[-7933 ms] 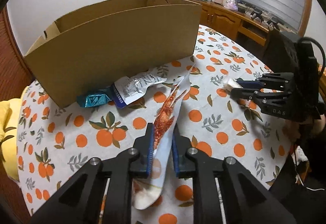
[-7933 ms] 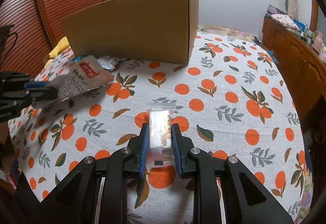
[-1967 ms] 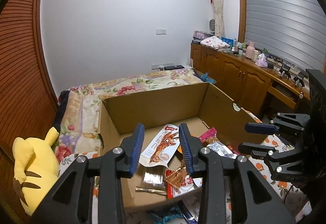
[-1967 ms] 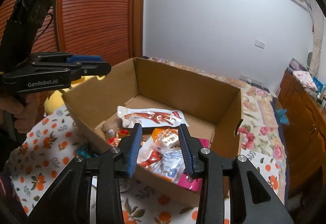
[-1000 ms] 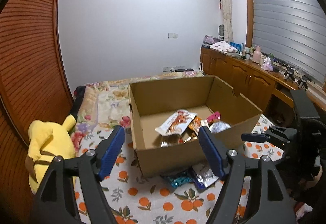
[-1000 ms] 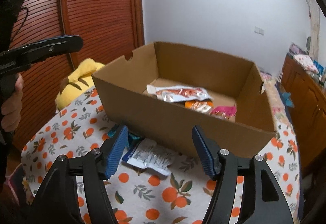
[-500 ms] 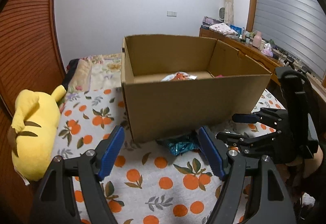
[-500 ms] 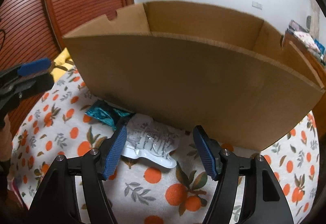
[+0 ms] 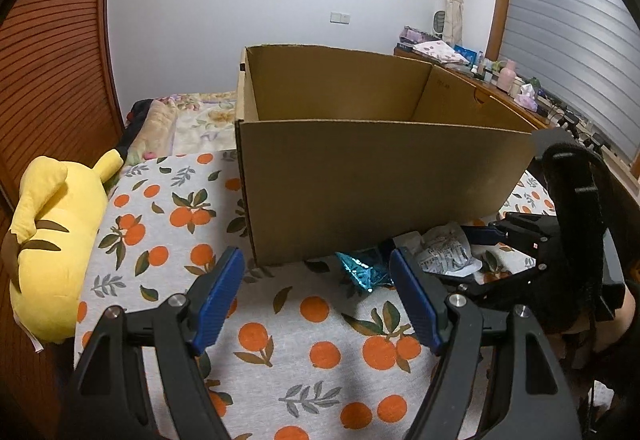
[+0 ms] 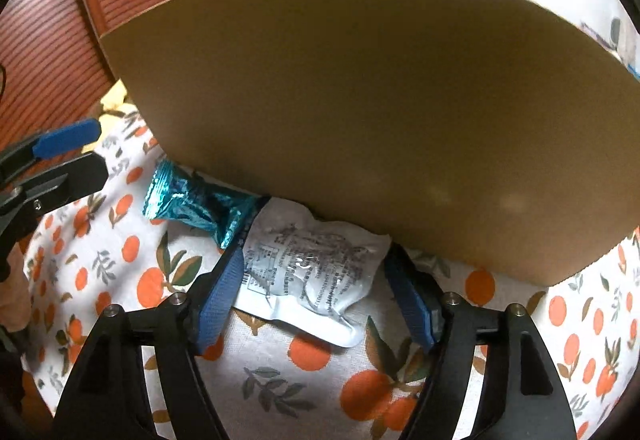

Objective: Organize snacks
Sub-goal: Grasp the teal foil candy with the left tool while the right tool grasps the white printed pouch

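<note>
- Both grippers have dropped from above the cardboard box (image 9: 380, 184) to bench (image 9: 312, 356) level.
- Right gripper (image 10: 316, 288): fingers apart, straddling the silver snack packet (image 10: 308, 272), not clamped.
- Left gripper (image 9: 316, 296): fingers apart, empty; teal wrapper (image 9: 362, 272) just ahead, toward its right finger.

My left gripper (image 9: 316, 296) is matte black plastic with ribbed blue pads (image 9: 218, 296) and silver screws at the knuckles. My right gripper (image 10: 316, 296) is built the same: black angular arms, blue pads (image 10: 222, 298), bright screw heads. Bare skin of my right hand (image 9: 626, 310) shows behind its bulky black body.
</note>
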{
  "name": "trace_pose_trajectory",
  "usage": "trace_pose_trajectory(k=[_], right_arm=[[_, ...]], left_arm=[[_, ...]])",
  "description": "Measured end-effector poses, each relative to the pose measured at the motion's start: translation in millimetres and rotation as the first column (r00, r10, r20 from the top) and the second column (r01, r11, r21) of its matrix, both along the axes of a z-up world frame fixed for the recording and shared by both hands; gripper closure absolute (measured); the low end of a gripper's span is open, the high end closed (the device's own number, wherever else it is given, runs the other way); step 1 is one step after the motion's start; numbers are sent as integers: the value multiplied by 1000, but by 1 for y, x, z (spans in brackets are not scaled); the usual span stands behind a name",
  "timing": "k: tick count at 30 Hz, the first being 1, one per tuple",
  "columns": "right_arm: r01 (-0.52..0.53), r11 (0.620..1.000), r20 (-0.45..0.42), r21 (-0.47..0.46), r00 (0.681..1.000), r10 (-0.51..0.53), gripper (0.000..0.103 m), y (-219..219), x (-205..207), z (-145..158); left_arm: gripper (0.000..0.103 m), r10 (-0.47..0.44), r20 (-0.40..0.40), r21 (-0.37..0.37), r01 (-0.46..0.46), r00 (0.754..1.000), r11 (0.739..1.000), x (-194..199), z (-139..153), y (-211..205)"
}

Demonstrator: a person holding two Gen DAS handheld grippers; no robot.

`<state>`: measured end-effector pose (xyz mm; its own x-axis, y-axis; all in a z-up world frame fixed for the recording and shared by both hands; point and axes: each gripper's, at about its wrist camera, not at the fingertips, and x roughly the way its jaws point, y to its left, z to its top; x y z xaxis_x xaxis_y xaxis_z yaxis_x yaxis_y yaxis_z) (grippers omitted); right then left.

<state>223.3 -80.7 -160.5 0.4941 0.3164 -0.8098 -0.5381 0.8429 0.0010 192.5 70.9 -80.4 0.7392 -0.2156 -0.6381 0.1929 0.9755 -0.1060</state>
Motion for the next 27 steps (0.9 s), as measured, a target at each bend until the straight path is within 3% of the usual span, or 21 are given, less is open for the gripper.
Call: trace_pose_trajectory(k=[7,18,27], right_arm=[[-49,999,3,-23,999,49,45,8,-11,3],[-65,998,-11,-18,998,64,46,-26,-38,9],[-49,999,10,-15,999,49,45,-51,-49,12]], left_arm=[[27,-9,-19,5,10,1000,1000,2,-4,-4],[27,-60,-106,17,62,993,998,22,-21,-31],[27,6,-170,64,5,985,998,44,-39,-50]])
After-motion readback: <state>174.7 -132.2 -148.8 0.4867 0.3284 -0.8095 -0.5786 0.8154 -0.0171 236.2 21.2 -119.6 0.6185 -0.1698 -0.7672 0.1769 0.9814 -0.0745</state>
